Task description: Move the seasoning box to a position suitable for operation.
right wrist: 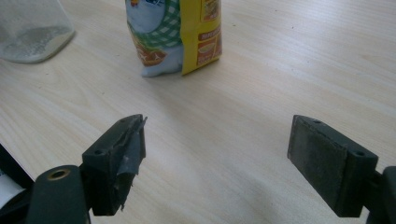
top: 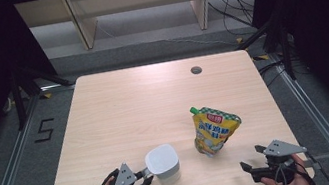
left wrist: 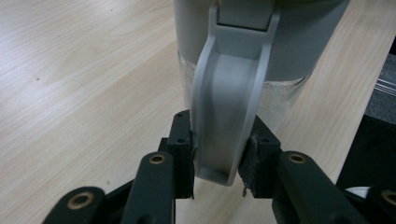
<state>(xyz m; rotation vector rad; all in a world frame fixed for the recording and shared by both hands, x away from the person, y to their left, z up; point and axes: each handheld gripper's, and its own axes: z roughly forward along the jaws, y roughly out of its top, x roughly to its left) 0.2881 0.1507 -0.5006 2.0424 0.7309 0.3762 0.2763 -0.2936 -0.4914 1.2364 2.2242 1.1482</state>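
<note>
A clear jug with a white lid [top: 163,162] stands near the table's front edge, left of the middle. My left gripper [top: 145,175] is level beside it on the left. In the left gripper view that gripper [left wrist: 219,158] is shut on the jug's grey handle [left wrist: 229,102], with both pads pressing its sides. A yellow spouted pouch [top: 214,129] stands upright to the jug's right. My right gripper [top: 252,157] rests at the front right corner, open and apart from the pouch. The right gripper view has the gripper [right wrist: 217,154] with nothing between its pads, the pouch [right wrist: 175,32] ahead and the jug [right wrist: 30,32] at the far left.
The light wooden table [top: 120,110] has a round cable hole [top: 196,70] near its back edge. Its front edge runs just under both hands. Wooden shelving and cables lie on the floor beyond the table.
</note>
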